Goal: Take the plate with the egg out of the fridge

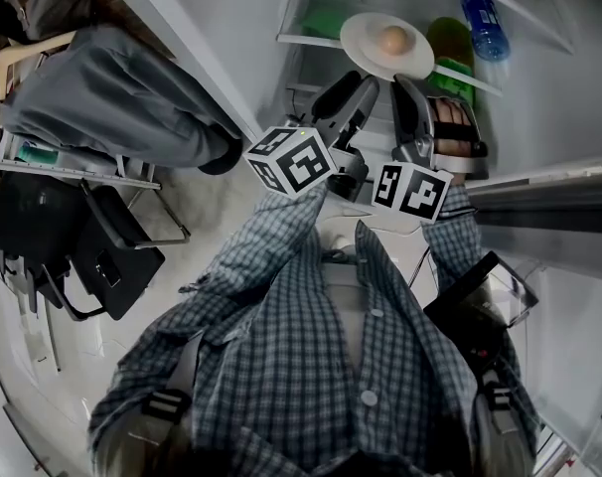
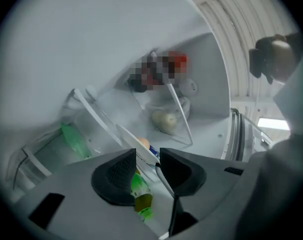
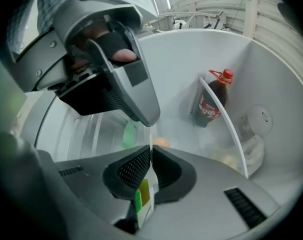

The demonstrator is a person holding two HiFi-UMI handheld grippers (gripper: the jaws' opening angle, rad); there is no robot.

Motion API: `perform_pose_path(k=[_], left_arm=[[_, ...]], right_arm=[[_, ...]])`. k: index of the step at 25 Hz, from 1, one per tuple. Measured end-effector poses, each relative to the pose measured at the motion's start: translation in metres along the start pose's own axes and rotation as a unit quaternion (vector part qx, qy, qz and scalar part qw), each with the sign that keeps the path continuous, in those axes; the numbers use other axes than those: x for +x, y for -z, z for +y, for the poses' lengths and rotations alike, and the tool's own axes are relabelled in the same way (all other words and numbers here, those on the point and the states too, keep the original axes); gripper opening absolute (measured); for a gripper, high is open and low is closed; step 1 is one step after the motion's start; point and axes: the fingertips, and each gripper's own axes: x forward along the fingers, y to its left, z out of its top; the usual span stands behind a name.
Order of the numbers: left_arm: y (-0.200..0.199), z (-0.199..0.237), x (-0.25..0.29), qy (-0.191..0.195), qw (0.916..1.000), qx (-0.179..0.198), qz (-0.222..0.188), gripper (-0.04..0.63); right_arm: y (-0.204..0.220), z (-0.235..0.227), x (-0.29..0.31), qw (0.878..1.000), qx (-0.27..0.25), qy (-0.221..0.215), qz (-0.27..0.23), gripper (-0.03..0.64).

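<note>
A white plate (image 1: 385,46) with a brown egg (image 1: 392,39) on it hangs in front of the open fridge shelves. My right gripper (image 1: 406,83) is shut on the plate's near rim. In the right gripper view the thin white plate edge (image 3: 150,181) is pinched between the pads, with the egg (image 3: 161,142) just beyond. My left gripper (image 1: 365,80) is beside it at the left, open. In the left gripper view the plate rim (image 2: 133,139) and egg (image 2: 143,143) lie ahead of the left gripper (image 2: 148,156), whose jaws do not press on the rim.
Green bottles (image 1: 450,50) and a blue-capped bottle (image 1: 484,20) stand on the fridge shelves. A cola bottle (image 3: 211,101) sits behind a clear divider (image 3: 226,129). The fridge door (image 1: 549,202) is at the right. A person in grey (image 1: 112,92) and a black chair (image 1: 107,251) are at the left.
</note>
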Motion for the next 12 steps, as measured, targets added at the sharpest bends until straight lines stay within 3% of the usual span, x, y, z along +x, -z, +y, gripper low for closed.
perform_pose_path(k=[2, 7, 12], left_arm=[[-0.001, 0.001, 0.003, 0.003, 0.9992, -0.039, -0.006, 0.132], [-0.004, -0.002, 0.008, 0.017, 0.9960, -0.085, -0.022, 0.132], [-0.007, 0.010, 0.012, 0.009, 0.9823, -0.177, -0.060, 0.132]], right_arm=[[0.000, 0.000, -0.003, 1.000, -0.003, 0.001, 0.001, 0.020], [0.000, 0.002, -0.010, 1.000, -0.010, 0.005, -0.002, 0.020], [0.000, 0.007, -0.017, 1.000, -0.019, 0.009, -0.007, 0.020]])
